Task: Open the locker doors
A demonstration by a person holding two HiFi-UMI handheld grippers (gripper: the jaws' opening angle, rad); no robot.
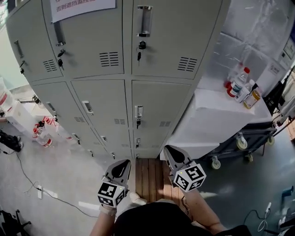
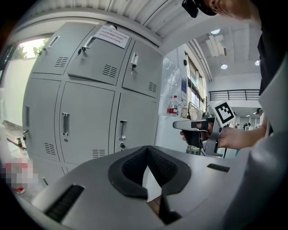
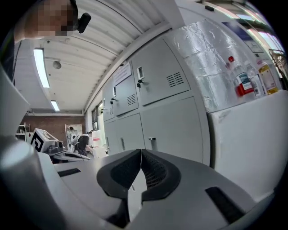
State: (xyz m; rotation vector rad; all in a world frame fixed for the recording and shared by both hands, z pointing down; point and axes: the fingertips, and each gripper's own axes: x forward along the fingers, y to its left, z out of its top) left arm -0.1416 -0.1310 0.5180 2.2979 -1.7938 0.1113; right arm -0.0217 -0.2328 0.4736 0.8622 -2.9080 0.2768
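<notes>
A bank of grey lockers point(image 1: 115, 69) fills the upper head view, and every door I see is closed. Keys hang in the locks below the handles, such as the top right handle point(image 1: 144, 20) and the middle right handle point(image 1: 138, 112). My left gripper point(image 1: 123, 162) and right gripper point(image 1: 168, 148) are held side by side in front of the lowest doors, apart from them. Both are shut with nothing between the pads. In the left gripper view the left gripper point(image 2: 147, 147) points at the lockers point(image 2: 90, 121). The right gripper point(image 3: 141, 151) points along the locker front point(image 3: 157, 112).
A white-covered cart point(image 1: 221, 115) with bottles point(image 1: 237, 83) stands right of the lockers, on castors. A wooden board point(image 1: 150, 177) lies on the floor between the grippers. Cables point(image 1: 27, 179) and bottles point(image 1: 44, 131) lie on the floor at left. A paper notice point(image 1: 80, 7) hangs on a top door.
</notes>
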